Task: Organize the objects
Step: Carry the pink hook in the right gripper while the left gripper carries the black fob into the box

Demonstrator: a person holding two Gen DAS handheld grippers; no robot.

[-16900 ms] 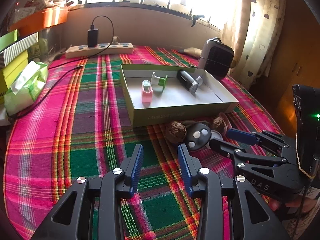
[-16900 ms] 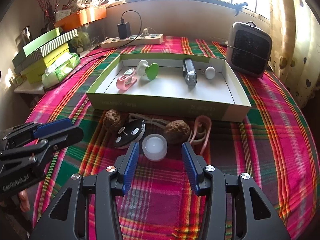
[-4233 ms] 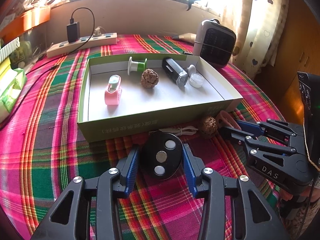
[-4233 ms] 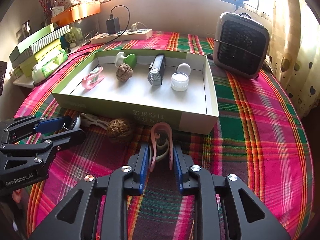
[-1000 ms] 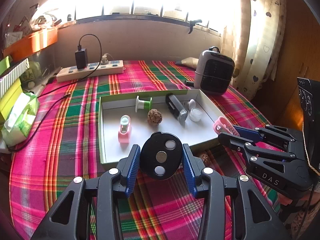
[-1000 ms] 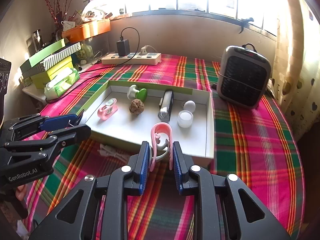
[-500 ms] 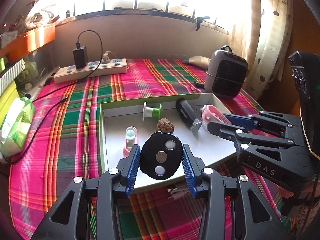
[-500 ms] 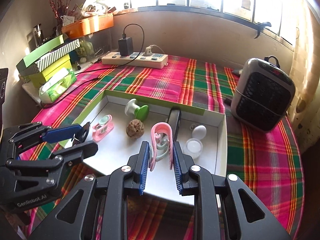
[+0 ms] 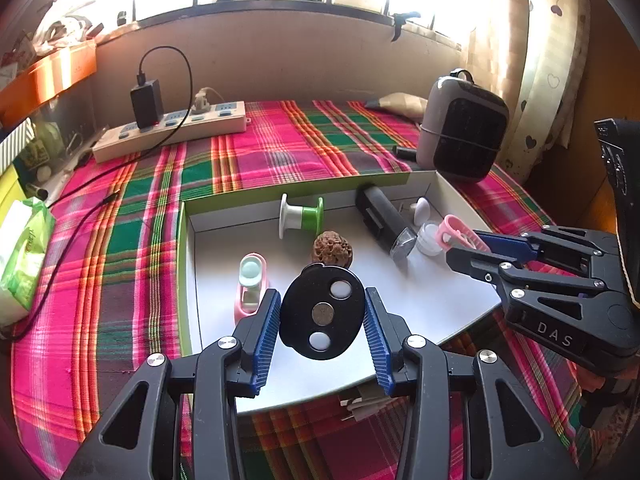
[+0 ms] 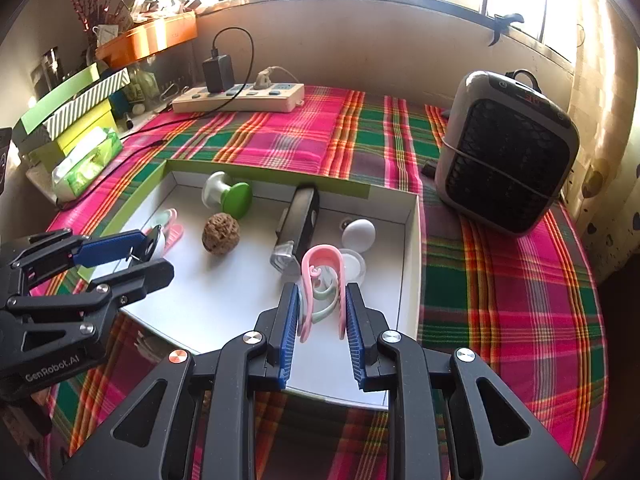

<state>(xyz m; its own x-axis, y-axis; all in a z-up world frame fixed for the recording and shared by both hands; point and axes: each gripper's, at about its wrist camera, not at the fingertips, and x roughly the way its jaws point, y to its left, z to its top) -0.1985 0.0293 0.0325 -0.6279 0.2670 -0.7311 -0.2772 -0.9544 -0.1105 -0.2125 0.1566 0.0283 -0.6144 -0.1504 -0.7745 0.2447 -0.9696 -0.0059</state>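
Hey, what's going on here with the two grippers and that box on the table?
A person is tidying small items into a shallow green-edged box on a plaid tablecloth. The left gripper holds a black oval remote over the box; the right gripper holds a pink clip above its right end. Neither has been released. Already inside are a walnut, a green-and-white spool, a black flashlight and a pink holder.
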